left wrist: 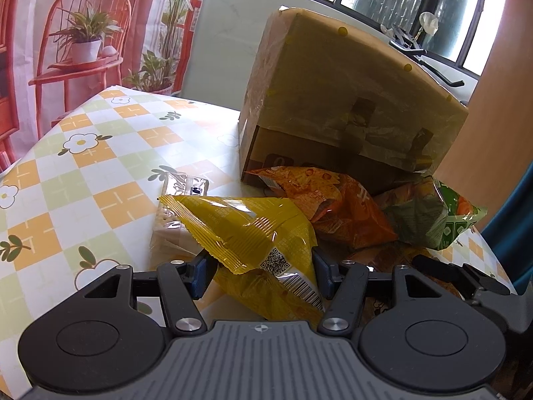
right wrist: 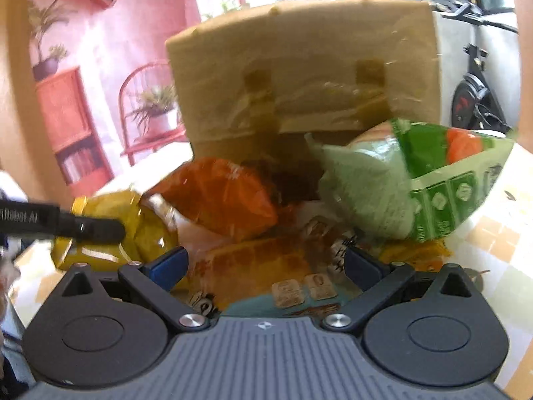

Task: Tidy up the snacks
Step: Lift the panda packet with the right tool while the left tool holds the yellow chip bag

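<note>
Left claw (left wrist: 260,271) clamped on yellow snack bag (left wrist: 246,230); right claw (right wrist: 265,268) apart. Lift gently toward cardboard box (left wrist: 349,100) at 12 o'clock, avoiding crushing.

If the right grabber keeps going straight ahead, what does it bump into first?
Probably the orange-brown snack packet lying between the right gripper's open jaws; it is not yet pinched. Beyond it sit the orange bag and the cardboard box, though blur makes depth uncertain.
</note>
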`<action>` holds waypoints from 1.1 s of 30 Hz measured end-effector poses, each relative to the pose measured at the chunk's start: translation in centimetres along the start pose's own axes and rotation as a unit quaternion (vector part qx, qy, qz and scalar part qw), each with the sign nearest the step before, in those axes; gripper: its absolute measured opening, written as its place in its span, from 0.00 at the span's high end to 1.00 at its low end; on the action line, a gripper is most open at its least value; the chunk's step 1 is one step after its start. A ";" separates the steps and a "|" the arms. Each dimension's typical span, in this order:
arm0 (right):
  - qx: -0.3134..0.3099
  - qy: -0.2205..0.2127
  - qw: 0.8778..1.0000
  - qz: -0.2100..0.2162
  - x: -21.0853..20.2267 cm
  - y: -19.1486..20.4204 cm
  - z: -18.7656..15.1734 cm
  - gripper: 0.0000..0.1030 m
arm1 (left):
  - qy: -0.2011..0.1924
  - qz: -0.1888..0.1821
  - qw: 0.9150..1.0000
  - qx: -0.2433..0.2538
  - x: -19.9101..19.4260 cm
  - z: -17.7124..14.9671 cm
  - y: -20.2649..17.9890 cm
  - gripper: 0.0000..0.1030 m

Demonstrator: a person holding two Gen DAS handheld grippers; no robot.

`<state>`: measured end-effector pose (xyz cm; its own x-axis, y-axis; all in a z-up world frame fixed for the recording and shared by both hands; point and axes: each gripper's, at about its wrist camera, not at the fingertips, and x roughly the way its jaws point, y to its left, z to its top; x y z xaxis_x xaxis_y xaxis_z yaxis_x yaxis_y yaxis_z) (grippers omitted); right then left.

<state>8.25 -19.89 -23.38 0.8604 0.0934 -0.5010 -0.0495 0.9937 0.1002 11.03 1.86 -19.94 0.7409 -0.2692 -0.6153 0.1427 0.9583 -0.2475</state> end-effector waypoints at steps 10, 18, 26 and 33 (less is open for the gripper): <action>-0.050 0.022 0.998 -0.013 0.9 1.2 -0.5 0.02 | -0.002 -0.003 1.000 -0.004 0.1 -0.1 0.2 0.39; -0.044 0.021 0.999 -0.018 1.3 1.0 -0.7 0.15 | -0.006 -0.005 1.000 0.007 -0.2 -0.1 -0.3 0.40; -0.049 0.027 0.998 -0.017 1.6 1.3 -0.7 0.15 | -0.007 -0.009 1.000 0.028 -0.3 -0.2 -1.1 0.40; -0.050 0.019 0.999 -0.008 1.2 1.1 -0.6 0.26 | -0.010 -0.007 1.000 0.028 -0.8 0.1 -1.4 0.40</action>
<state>8.91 -18.66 -24.40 0.8412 0.0772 -0.5351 -0.0870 0.9962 0.0069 10.30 0.69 -19.08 0.7509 -0.2812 -0.5976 0.1888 0.9585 -0.2139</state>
